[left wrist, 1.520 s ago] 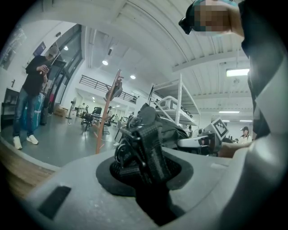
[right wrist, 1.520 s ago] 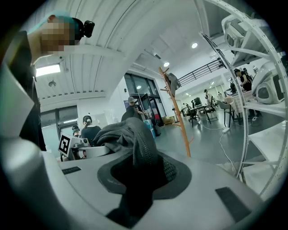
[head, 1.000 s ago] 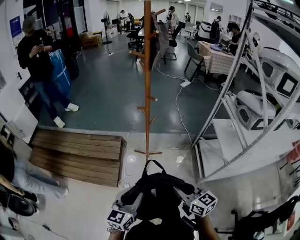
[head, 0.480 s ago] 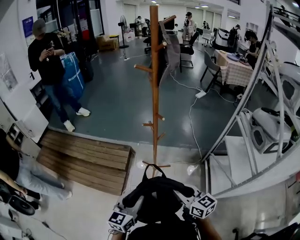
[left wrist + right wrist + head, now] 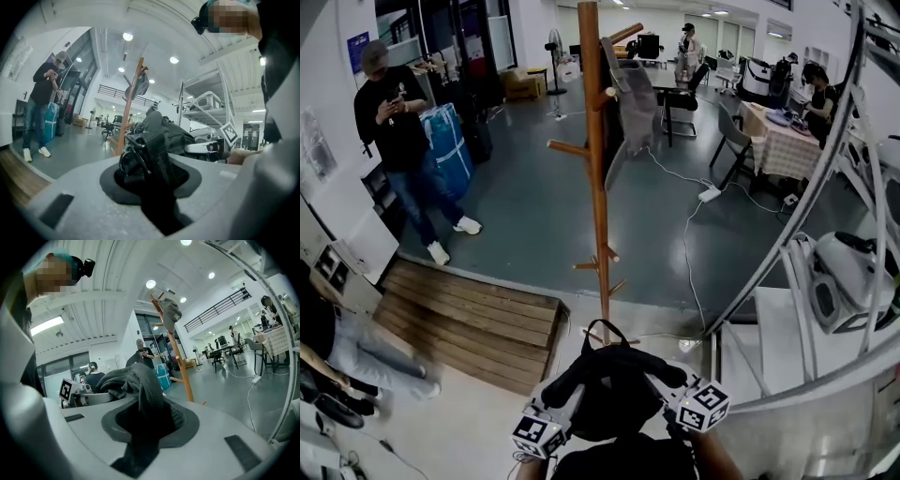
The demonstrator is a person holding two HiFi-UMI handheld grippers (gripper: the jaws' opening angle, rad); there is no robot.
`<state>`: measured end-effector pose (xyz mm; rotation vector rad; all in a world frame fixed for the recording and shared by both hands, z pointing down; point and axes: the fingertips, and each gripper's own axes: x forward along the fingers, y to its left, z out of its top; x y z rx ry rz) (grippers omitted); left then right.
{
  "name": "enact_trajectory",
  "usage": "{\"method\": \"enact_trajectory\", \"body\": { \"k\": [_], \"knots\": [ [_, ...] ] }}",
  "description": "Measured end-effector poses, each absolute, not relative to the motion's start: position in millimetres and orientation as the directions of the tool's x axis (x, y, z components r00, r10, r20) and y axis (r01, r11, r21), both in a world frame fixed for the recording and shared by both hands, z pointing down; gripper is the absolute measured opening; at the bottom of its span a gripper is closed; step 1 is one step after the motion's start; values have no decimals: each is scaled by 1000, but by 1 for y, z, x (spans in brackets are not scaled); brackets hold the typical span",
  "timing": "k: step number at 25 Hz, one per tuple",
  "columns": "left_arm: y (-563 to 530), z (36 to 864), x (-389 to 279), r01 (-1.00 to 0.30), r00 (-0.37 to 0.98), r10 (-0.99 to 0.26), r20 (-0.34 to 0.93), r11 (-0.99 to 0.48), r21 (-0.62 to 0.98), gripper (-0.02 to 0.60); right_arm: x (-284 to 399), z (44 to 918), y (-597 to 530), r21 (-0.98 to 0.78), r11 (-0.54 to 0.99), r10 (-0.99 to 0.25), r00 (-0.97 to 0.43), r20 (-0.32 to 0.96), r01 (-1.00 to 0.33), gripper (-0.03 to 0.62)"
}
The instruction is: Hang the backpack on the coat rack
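Closer now than a second ago, the tall wooden coat rack (image 5: 597, 187) fills more of the head view. Its top has run off the upper edge, and its feet, which stood apart from the black fabric backpack (image 5: 614, 389), now sit right behind the backpack's top loop (image 5: 607, 330).

The rack stands where pale floor meets dark grey floor. A slatted wooden platform (image 5: 469, 314) lies just to its left and a white metal shelving frame (image 5: 797, 225) slants up on its right, so the approach runs between the two. Beyond the pole the grey floor is open, crossed by a white cable (image 5: 687, 244). A person in black (image 5: 398, 131) stands well off to the left. A grey garment (image 5: 635, 94) hangs on a high right peg, while the left-hand peg (image 5: 567, 148) is bare.

Both grippers sit side by side at the bottom of the head view, pointing roughly level toward the pole, marker cubes (image 5: 538, 435) outward, with the backpack carried between them in front of the person. The left gripper (image 5: 565, 401) has its jaws narrowed onto a black webbing strap with a metal ring. The right gripper (image 5: 673, 386) is clamped on a thick padded strap.
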<state>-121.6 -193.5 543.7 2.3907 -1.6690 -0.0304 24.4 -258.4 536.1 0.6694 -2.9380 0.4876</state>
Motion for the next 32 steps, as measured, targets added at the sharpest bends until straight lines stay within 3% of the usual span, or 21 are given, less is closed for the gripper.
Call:
{"method": "enact_trajectory", "body": {
  "k": [32],
  "knots": [
    [-372,548,-121,-946,281,-954,107,-257,198,124,19,544,-447,-275,874,-382,-916,122,-401,87]
  ]
}}
